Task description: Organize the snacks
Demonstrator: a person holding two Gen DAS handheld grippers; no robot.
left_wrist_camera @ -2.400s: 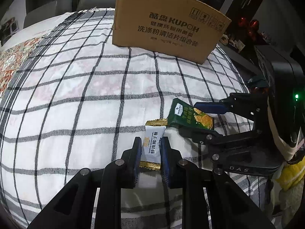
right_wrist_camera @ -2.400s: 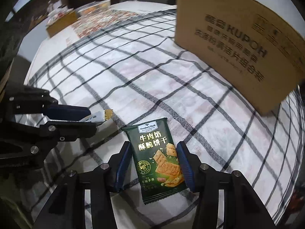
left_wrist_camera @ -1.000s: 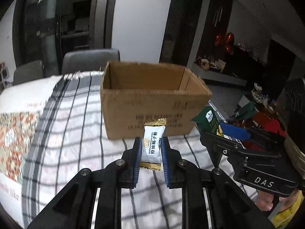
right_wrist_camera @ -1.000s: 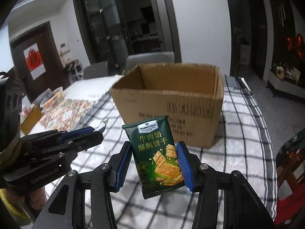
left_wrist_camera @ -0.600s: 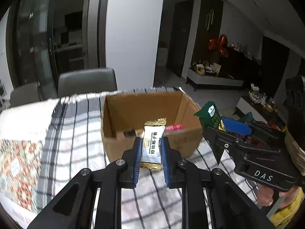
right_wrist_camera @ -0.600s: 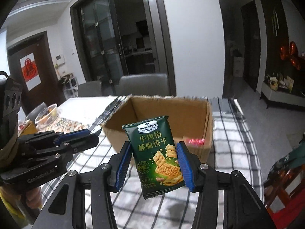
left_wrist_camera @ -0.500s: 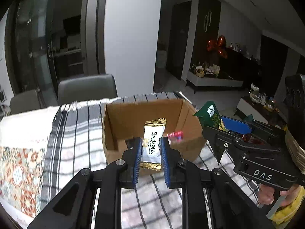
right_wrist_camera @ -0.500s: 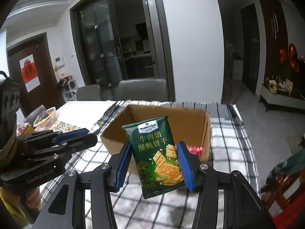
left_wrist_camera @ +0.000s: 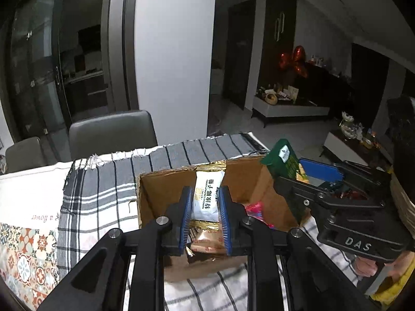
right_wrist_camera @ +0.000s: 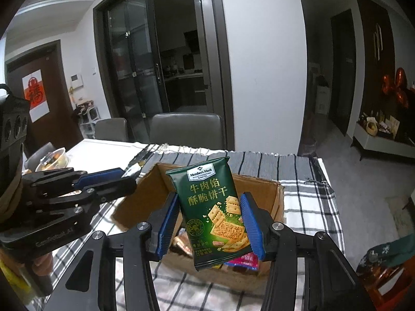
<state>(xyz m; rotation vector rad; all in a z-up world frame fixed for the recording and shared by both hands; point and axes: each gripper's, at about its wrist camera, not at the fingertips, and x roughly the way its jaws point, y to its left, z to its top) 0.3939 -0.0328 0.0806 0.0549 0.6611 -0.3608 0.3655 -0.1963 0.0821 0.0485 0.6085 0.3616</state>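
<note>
My left gripper is clamped narrow on a white candy packet, upright between the blue pads, hanging over the open cardboard box. Below it in the box I see a brown wrapper and a pink one. To its right, my right gripper pinches a green cracker packet upright above the same box, on the checked tablecloth.
</note>
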